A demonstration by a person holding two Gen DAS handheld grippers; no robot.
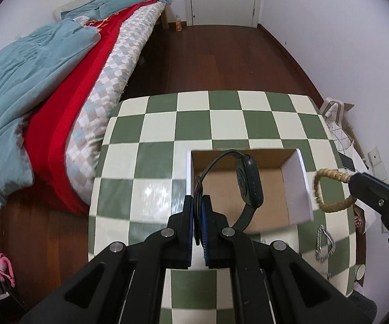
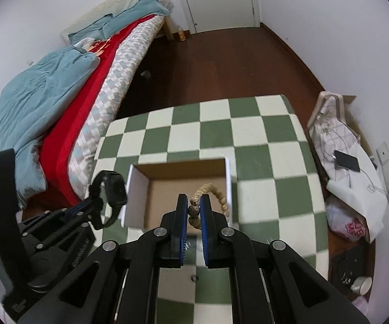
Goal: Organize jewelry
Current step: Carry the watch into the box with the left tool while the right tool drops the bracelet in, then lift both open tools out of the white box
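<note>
A: Left wrist view. Left gripper (image 1: 197,217) is clamped on the strap of a black watch (image 1: 248,181); the watch face hangs over the open cardboard box (image 1: 298,189) on the checkered table (image 1: 156,135). At the right edge, the right gripper (image 1: 352,182) carries a bead bracelet (image 1: 326,189) just outside the box's right wall. A silver chain bracelet (image 1: 324,243) lies on the table, near-right of the box.

B: Risk there?

A: The grip is on the strap only, close to its end. The watch is top-heavy and could swing or slip out and land on the box rim instead of inside.

B: Right wrist view?

A: Right gripper (image 2: 193,216) is pinched on the bead bracelet (image 2: 210,197), two or three beads between the pads, with the loop hanging forward over the box (image 2: 136,186) interior by its right wall. Left gripper (image 2: 97,208) with the watch (image 2: 112,189) sits at the box's left wall, more over the edge than in this view.

B: So both are heading for one box.

A: Yes. If both drop together, the tools may collide over the opening. The bead loop could also snag the right wall and drag the light box. I would release one at a time.
</note>
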